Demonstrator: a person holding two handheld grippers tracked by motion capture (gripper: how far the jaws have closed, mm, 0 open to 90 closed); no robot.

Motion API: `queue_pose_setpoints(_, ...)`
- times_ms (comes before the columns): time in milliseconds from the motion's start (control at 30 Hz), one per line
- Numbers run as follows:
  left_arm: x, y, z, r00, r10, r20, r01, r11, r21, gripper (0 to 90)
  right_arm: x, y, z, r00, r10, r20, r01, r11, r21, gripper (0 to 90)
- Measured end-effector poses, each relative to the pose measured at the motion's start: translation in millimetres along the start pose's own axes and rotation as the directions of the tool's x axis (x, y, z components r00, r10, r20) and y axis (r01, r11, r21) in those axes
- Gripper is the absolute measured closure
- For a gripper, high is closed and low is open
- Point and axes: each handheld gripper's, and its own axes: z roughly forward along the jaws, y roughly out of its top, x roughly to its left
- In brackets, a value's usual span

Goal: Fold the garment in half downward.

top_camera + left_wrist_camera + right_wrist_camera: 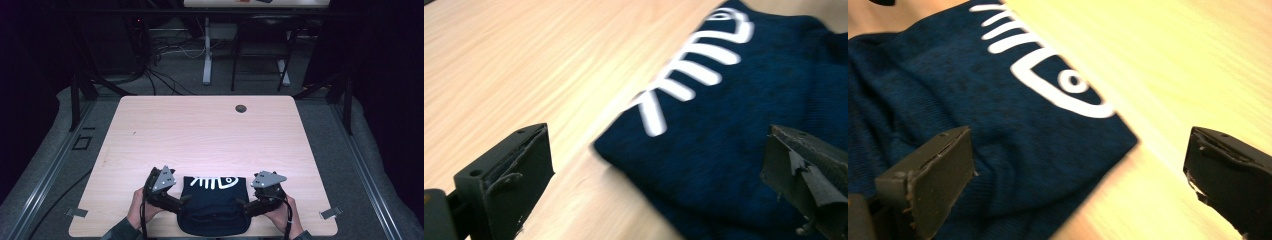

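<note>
A light wood-grain tabletop (200,135) with rounded corners carries a round dark cable hole (241,108) near its far edge. Beyond it, on the grey floor (325,125), cables (170,50) lie tangled beside a white table leg (207,55) and a dark chair frame (260,55). Black frame struts (75,100) flank both sides.

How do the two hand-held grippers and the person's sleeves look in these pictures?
Both the left gripper and the right gripper are black, and each carries a grey three-cornered plate on top. Their jaws are blocky, with worn, frayed pads. A dark cable trails from the right one. The sleeves are dark.
</note>
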Motion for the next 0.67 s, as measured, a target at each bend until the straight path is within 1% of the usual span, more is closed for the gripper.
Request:
queue_pose_setpoints(100,13.4,-8.0,-4.6,0.9987,-0.034,-0.038,0.034,0.9993,0.012,0.3,-10.4,-5.2,-7.5,0.9990,0.035,0.028,-0.035,0.999,-0.013,0.0)
queue_pose_setpoints(167,22.7,-15.6,-5.9,0.9959,-0.055,-0.072,0.057,0.9981,0.022,0.3,-18.6,-10.5,-10.8,0.9971,0.057,0.049,-0.057,0.998,-0.010,0.0)
queue_pose_setpoints(233,32.1,-23.5,-5.7,0.9928,-0.084,-0.085,0.088,0.9953,0.041,0.3,-27.4,-17.3,-12.0,0.9943,0.084,0.064,-0.084,0.996,-0.001,0.0)
queue_pose_setpoints(267,36.2,-27.1,-5.1,0.9911,-0.093,-0.095,0.099,0.9936,0.054,0.3,-31.1,-21.3,-11.5,0.9921,0.104,0.070,-0.104,0.995,-0.004,0.0)
queue_pose_setpoints(367,46.0,-35.4,-2.6,0.9873,-0.111,-0.114,0.121,0.9889,0.086,0.3,-42.6,-32.0,-9.2,0.9873,0.134,0.086,-0.137,0.990,0.027,0.0)
queue_pose_setpoints(400,48.5,-37.6,-1.2,0.9864,-0.115,-0.118,0.127,0.9869,0.100,0.3,-46.3,-35.2,-8.1,0.9865,0.140,0.084,-0.144,0.989,0.043,0.0)
queue_pose_setpoints(433,50.7,-39.9,0.7,0.9859,-0.118,-0.119,0.131,0.9854,0.109,0.3,-48.6,-38.3,-6.4,0.9838,0.157,0.086,-0.161,0.986,0.048,0.0)
queue_pose_setpoints(500,54.6,-43.7,4.4,0.9851,-0.123,-0.121,0.139,0.9809,0.136,0.3,-53.1,-43.5,-2.9,0.9822,0.163,0.093,-0.169,0.983,0.064,0.0)
queue_pose_setpoints(533,56.2,-45.6,6.5,0.9844,-0.129,-0.119,0.146,0.9786,0.145,0.3,-55.5,-45.8,-1.8,0.9822,0.157,0.102,-0.166,0.983,0.078,0.0)
queue_pose_setpoints(567,58.0,-47.2,8.3,0.9835,-0.141,-0.114,0.157,0.9753,0.155,0.3,-56.8,-48.2,-0.1,0.9802,0.170,0.102,-0.178,0.981,0.078,0.0)
queue_pose_setpoints(600,60.0,-48.6,10.0,0.9835,-0.148,-0.104,0.163,0.9729,0.164,0.3,-58.5,-50.5,1.7,0.9799,0.171,0.102,-0.180,0.980,0.082,0.0)
queue_pose_setpoints(633,60.6,-50.1,11.5,0.9819,-0.159,-0.103,0.175,0.9707,0.165,0.3,-59.5,-52.4,2.9,0.9790,0.170,0.112,-0.181,0.979,0.095,0.0)
queue_pose_setpoints(667,61.6,-50.9,12.3,0.9818,-0.161,-0.101,0.177,0.9694,0.170,0.3,-60.7,-54.2,4.5,0.9787,0.172,0.112,-0.184,0.977,0.104,0.0)
